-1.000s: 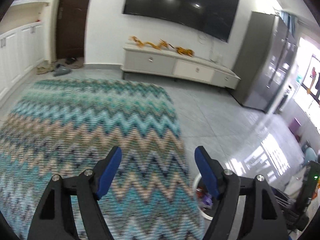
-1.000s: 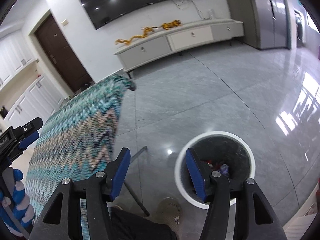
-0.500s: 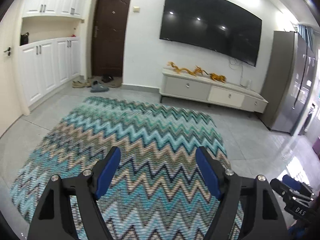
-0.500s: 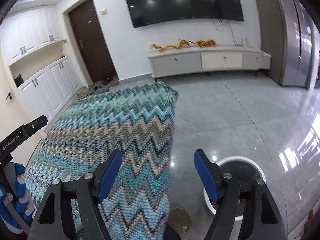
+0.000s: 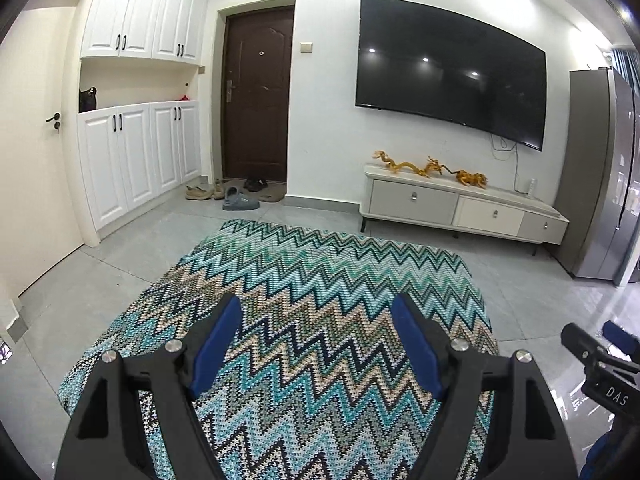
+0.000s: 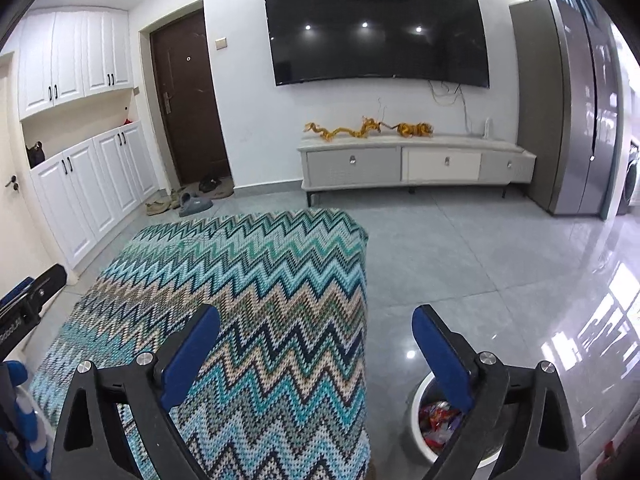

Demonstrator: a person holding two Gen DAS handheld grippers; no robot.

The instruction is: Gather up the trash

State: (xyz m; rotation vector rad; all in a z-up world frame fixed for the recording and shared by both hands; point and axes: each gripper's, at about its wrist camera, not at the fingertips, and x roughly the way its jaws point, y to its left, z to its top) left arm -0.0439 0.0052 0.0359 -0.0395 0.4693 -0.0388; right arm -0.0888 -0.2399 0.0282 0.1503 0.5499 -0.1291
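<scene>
My left gripper [image 5: 316, 316] is open and empty, held above a table draped in a zigzag teal cloth [image 5: 320, 280]. My right gripper [image 6: 316, 326] is open and empty, over the cloth's right edge [image 6: 280, 280]. A white trash bin [image 6: 420, 432] stands on the floor at the lower right, partly behind my right finger, with colourful wrappers [image 6: 438, 420] inside. No loose trash shows on the cloth. The right gripper shows at the right edge of the left wrist view [image 5: 596, 364], and the left gripper at the left edge of the right wrist view [image 6: 24, 312].
A TV cabinet [image 5: 460, 208] with golden dragon figures [image 5: 428, 168] stands under a wall TV [image 5: 448, 64]. A grey fridge [image 6: 568, 112] is at the right. A brown door [image 5: 256, 92], shoes [image 5: 236, 196] and white cupboards [image 5: 136, 160] are at the left. The floor is glossy grey tile [image 6: 500, 264].
Both grippers have tilted up and levelled, so the views now take in the whole room. The bin has slid to the bottom of the right view. Both stay open.
</scene>
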